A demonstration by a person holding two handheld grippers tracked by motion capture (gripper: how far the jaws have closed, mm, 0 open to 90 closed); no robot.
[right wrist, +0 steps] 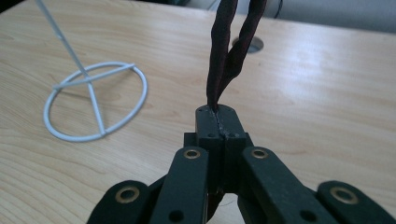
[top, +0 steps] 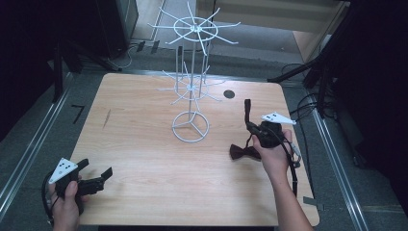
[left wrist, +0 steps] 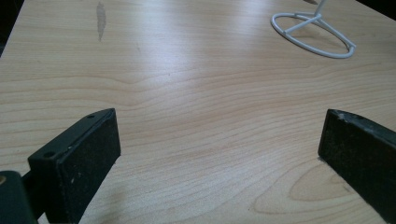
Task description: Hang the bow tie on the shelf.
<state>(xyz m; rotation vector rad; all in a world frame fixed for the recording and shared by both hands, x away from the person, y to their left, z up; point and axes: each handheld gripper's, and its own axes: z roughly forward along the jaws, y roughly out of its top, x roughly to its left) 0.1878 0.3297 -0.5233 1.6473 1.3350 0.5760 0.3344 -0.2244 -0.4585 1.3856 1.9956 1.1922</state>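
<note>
Right gripper view: right tool [right wrist: 217, 122] clenched on strap [right wrist: 229, 51], probably to hang on rack [top: 191, 72]. Left tool [top: 95, 177] released, idle on desk [top: 144, 159].

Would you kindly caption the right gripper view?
Right gripper pinching a dark strap above the table, beside a white wire stand.

We see the desk [top: 144, 159] evenly lit from above in the high view, while the floor and room around it sink into near black. In the left gripper view a broad pale glare runs across the wood, and soft shadows sit under the black jaws. In the right gripper view the white wire stand [right wrist: 95, 100] casts a faint shadow, and the far background is washed out and slightly blurred.
</note>
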